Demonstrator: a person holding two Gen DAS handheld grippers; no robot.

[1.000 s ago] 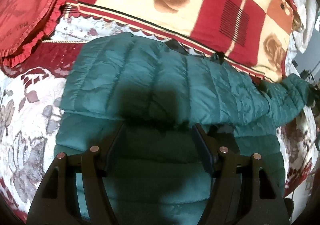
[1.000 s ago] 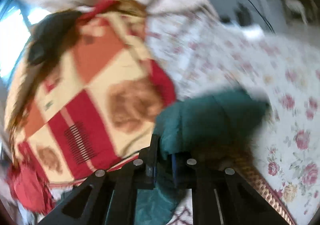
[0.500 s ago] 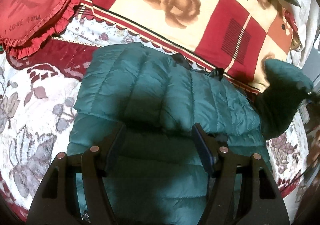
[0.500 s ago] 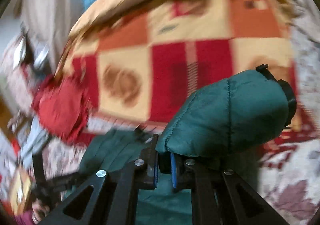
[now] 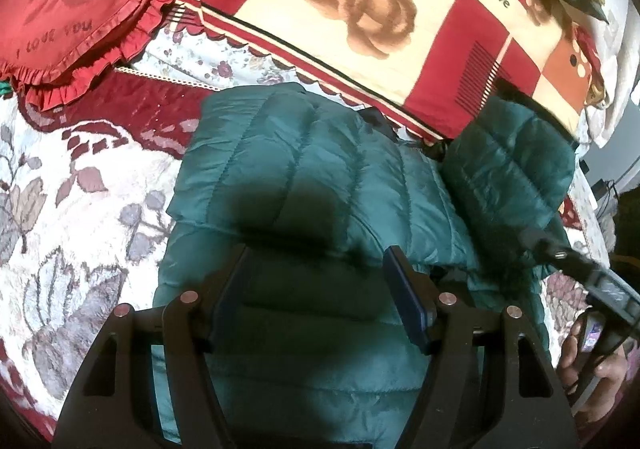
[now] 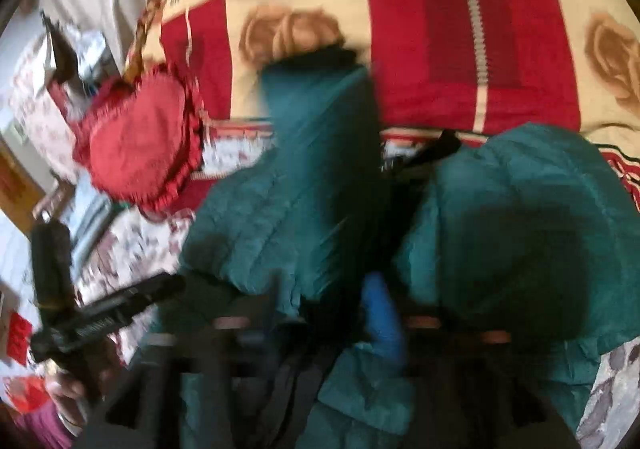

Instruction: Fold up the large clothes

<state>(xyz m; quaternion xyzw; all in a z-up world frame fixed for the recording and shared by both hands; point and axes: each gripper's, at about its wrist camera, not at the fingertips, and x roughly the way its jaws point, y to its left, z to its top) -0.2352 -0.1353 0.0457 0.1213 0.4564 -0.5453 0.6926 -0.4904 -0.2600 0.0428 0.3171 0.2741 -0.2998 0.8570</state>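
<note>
A teal quilted puffer jacket (image 5: 304, 185) lies on the bed, one sleeve folded across its body. My left gripper (image 5: 316, 261) is open and empty, hovering just above the jacket's middle. The other sleeve (image 5: 508, 169) stands lifted over the jacket's right side. In the blurred right wrist view the sleeve (image 6: 320, 153) hangs in front of my right gripper (image 6: 320, 297), whose jaws now stand apart with a blue pad (image 6: 380, 313) showing; the sleeve seems loose between them. The right gripper also shows in the left wrist view (image 5: 576, 269).
A red heart-shaped cushion (image 5: 76, 5) lies at the far left of the bed. A red and cream rose blanket (image 5: 360, 5) runs behind the jacket. The floral bedspread (image 5: 60, 209) lies to the left. A hand (image 5: 592, 373) holds the right gripper.
My right gripper has swung the sleeve up and over toward the jacket's body, and its jaws have parted. My left gripper has stayed open over the jacket, shifting slightly.
</note>
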